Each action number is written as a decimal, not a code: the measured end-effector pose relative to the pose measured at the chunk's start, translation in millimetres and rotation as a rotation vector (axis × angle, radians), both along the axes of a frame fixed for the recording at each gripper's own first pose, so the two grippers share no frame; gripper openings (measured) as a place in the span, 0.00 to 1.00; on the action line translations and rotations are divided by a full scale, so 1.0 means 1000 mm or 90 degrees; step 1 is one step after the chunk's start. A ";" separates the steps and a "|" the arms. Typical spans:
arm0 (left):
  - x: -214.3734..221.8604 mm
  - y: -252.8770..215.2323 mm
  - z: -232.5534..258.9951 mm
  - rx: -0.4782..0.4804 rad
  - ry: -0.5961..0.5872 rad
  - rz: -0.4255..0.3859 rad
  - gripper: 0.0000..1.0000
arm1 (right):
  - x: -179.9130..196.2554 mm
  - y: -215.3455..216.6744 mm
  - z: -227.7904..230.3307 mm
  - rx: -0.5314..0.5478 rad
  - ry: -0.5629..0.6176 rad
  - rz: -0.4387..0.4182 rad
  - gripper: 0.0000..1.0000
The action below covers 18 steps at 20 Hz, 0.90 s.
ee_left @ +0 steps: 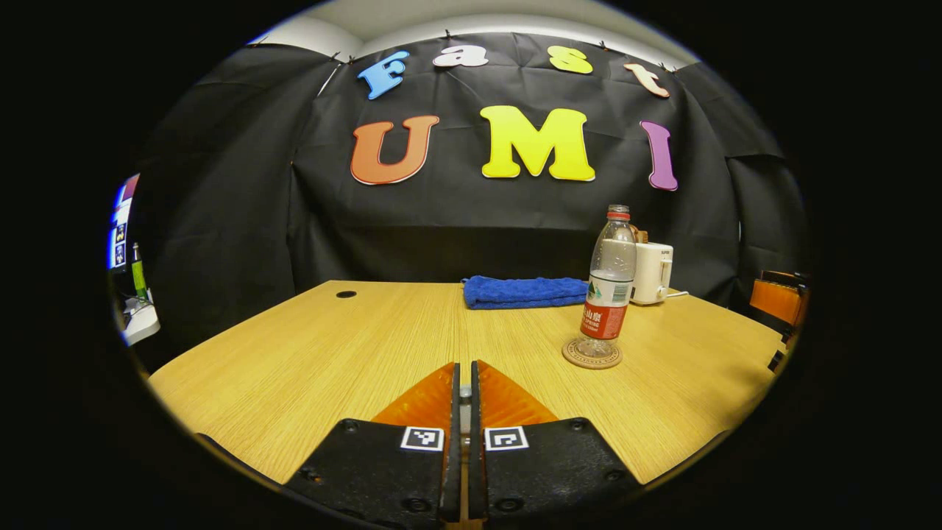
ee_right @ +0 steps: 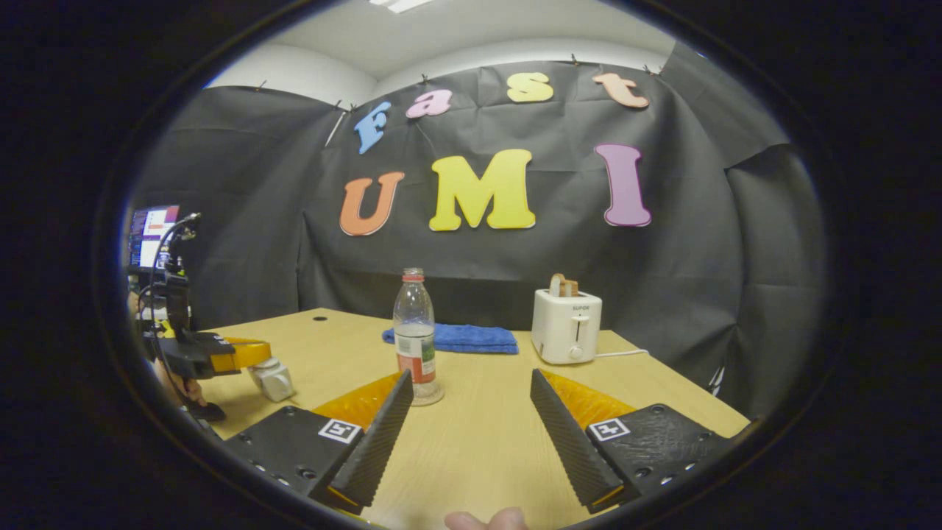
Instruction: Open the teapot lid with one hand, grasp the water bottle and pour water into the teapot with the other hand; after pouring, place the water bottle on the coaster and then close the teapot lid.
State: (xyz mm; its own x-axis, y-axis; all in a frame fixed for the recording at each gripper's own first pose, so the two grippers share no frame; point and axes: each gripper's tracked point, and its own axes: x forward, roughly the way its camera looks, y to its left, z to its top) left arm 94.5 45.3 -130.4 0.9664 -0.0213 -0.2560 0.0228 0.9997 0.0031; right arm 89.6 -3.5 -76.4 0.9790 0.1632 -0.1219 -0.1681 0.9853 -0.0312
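A clear water bottle [ee_left: 611, 283] with a red cap and label, partly filled, stands upright on a round coaster [ee_left: 572, 359] right of the table's middle. My left gripper [ee_left: 464, 366] is shut, and a small grey piece shows between its fingers. In the right gripper view the left gripper [ee_right: 259, 353] hovers low at the left with a whitish teapot part [ee_right: 272, 379] right under its tips; I cannot tell lid from pot there. My right gripper [ee_right: 467, 375] is open and holds nothing, and the bottle [ee_right: 414, 335] stands just beyond its left fingertip.
A folded blue towel [ee_left: 524, 291] lies at the back of the wooden table [ee_left: 331, 353]. Beside it a white toaster [ee_right: 565, 325] holds toast, its cord trailing right. A monitor [ee_right: 151, 235] glows far left. A person's fingertip [ee_right: 486, 520] shows at the bottom edge.
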 end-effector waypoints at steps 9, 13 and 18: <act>-0.028 0.013 0.093 0.005 -0.096 0.048 0.99 | -0.014 -0.020 0.013 0.035 -0.012 -0.029 0.96; -0.050 -0.006 0.152 0.008 -0.152 0.044 0.99 | -0.024 -0.035 0.028 0.025 -0.036 -0.063 0.96; -0.069 -0.043 0.161 -0.019 -0.161 0.031 0.98 | -0.043 -0.023 0.059 0.054 -0.064 -0.079 0.95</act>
